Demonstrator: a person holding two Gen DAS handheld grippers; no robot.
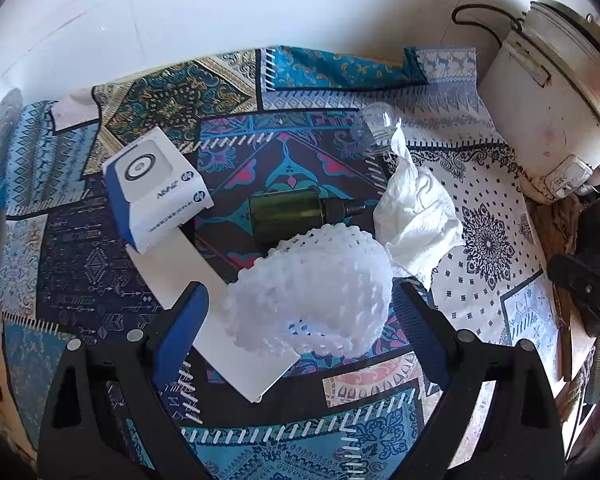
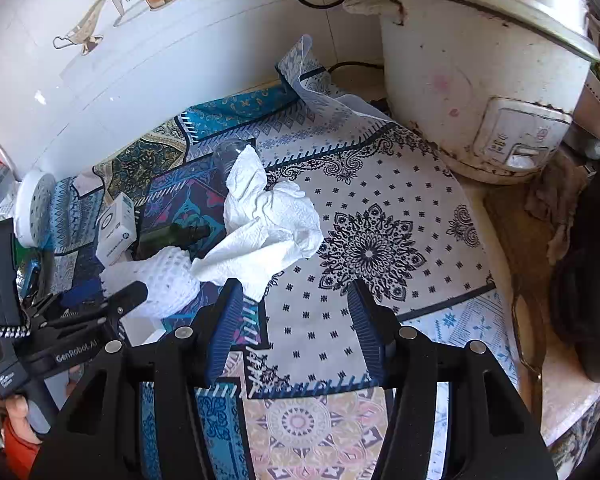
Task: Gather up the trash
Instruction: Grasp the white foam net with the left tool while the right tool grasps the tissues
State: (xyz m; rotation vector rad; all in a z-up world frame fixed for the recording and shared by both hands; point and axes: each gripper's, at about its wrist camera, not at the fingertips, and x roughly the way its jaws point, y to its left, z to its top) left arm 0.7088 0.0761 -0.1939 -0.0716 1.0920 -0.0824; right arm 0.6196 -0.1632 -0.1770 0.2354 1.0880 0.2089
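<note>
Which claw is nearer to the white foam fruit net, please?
Left. The left claw is open with the white foam fruit net between its fingers. The right claw is open over bare cloth, with the net off to its left.

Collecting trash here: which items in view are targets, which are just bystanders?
Likely trash:
foam fruit net
crumpled paper towel
clear plastic cup
green bottle
small white box

Just lying about:
rice cooker
patterned cloth
white perforated disc
</note>
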